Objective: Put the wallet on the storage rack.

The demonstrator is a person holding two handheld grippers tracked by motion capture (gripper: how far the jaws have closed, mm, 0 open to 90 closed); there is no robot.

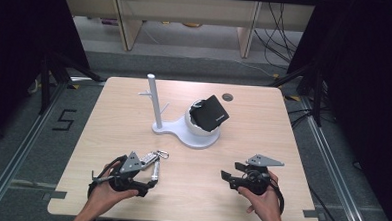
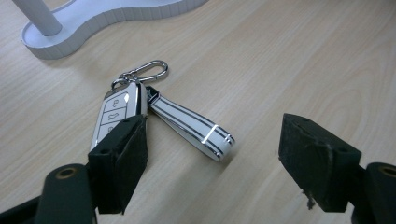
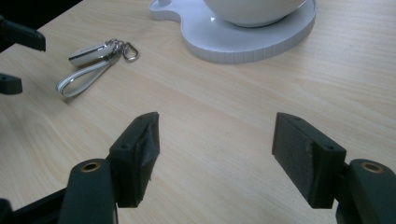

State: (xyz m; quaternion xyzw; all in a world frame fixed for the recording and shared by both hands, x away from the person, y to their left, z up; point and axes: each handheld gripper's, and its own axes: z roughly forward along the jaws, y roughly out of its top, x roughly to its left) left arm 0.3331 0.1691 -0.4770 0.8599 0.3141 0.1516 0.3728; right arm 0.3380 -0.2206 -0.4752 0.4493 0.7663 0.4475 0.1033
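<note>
A white car key fob (image 2: 114,112) with a silver carabiner (image 2: 144,71) and a white striped strap (image 2: 191,126) lies flat on the wooden table, at front left in the high view (image 1: 151,161). My left gripper (image 2: 212,163) is open just short of it, its left jaw overlapping the fob's near end without gripping. My right gripper (image 3: 215,154) is open over bare wood at the front right (image 1: 233,174), holding nothing. The key set (image 3: 95,63) lies far to its left.
A white stand (image 1: 190,135) with an upright peg post (image 1: 154,101) and a bowl (image 1: 201,126) sits mid-table; a black wallet (image 1: 211,112) rests tilted in the bowl. A small round hole (image 1: 227,97) marks the table's far side.
</note>
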